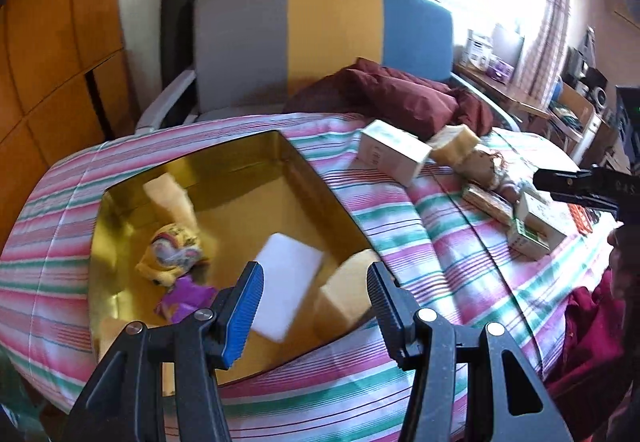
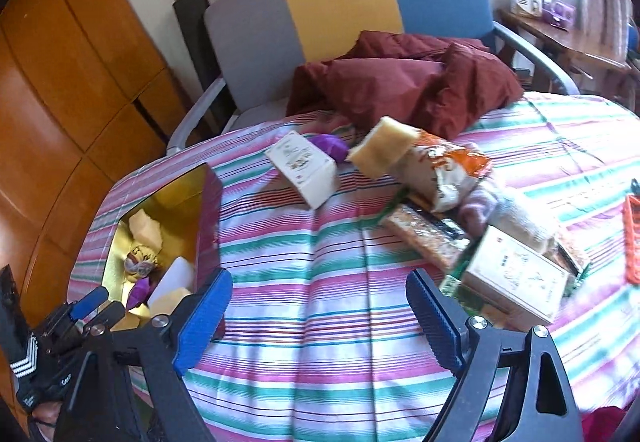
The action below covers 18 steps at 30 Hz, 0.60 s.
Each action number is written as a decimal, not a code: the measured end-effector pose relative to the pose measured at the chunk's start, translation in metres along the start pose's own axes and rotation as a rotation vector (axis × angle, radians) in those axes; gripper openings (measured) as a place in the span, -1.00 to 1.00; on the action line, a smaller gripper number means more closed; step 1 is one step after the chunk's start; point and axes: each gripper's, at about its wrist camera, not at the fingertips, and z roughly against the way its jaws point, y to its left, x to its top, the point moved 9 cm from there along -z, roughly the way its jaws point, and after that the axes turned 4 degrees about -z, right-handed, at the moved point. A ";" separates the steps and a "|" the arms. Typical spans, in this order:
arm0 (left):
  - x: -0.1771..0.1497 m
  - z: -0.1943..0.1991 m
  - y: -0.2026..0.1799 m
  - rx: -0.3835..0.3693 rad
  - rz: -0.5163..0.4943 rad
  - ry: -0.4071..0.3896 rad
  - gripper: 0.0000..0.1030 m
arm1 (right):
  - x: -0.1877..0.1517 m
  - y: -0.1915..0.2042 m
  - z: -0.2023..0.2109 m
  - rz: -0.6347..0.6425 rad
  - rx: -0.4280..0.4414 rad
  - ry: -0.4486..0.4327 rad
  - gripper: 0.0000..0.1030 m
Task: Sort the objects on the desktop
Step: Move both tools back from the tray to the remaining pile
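An open gold tin (image 1: 256,165) sits on the striped cloth (image 1: 440,254). It holds yellow sponges (image 1: 168,197), a yellow and purple packet (image 1: 176,254) and a white block (image 1: 288,274). My left gripper (image 1: 316,282) hovers open over the tin's near edge and grips nothing. To the right lie a white carton (image 2: 304,169), a yellow sponge (image 2: 384,145), a snack bag (image 2: 444,169) and stacked boxes (image 2: 516,274). My right gripper (image 2: 318,278) stands open over bare cloth just left of those boxes, with nothing between its fingers. The tin (image 2: 180,193) is at its far left.
A chair (image 1: 328,25) with a grey, yellow and blue back stands behind the table, with a maroon cloth (image 1: 400,93) heaped on it. A wooden wardrobe (image 1: 52,61) fills the left. A cluttered desk (image 1: 504,89) stands by the bright window.
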 end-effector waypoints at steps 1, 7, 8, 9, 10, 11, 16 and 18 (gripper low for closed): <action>0.001 -0.001 -0.005 -0.006 -0.011 0.000 0.06 | 0.001 -0.004 0.001 -0.007 -0.006 -0.002 0.73; 0.008 -0.007 -0.033 -0.058 -0.069 -0.001 0.06 | 0.007 -0.038 0.010 -0.077 -0.044 -0.013 0.74; 0.009 -0.008 -0.036 -0.066 -0.075 0.001 0.06 | 0.008 -0.045 0.011 -0.091 -0.051 -0.015 0.74; 0.010 -0.009 -0.041 -0.076 -0.079 0.002 0.06 | 0.008 -0.050 0.013 -0.104 -0.058 -0.017 0.74; 0.012 -0.011 -0.046 -0.088 -0.085 0.004 0.06 | 0.009 -0.056 0.014 -0.118 -0.067 -0.018 0.74; 0.013 -0.012 -0.050 -0.099 -0.090 0.006 0.06 | 0.011 -0.063 0.016 -0.134 -0.076 -0.021 0.74; 0.020 -0.018 -0.078 -0.158 -0.134 0.011 0.06 | 0.018 -0.090 0.022 -0.199 -0.116 -0.031 0.74; 0.022 -0.019 -0.088 -0.173 -0.153 0.011 0.06 | 0.020 -0.100 0.024 -0.228 -0.124 -0.036 0.74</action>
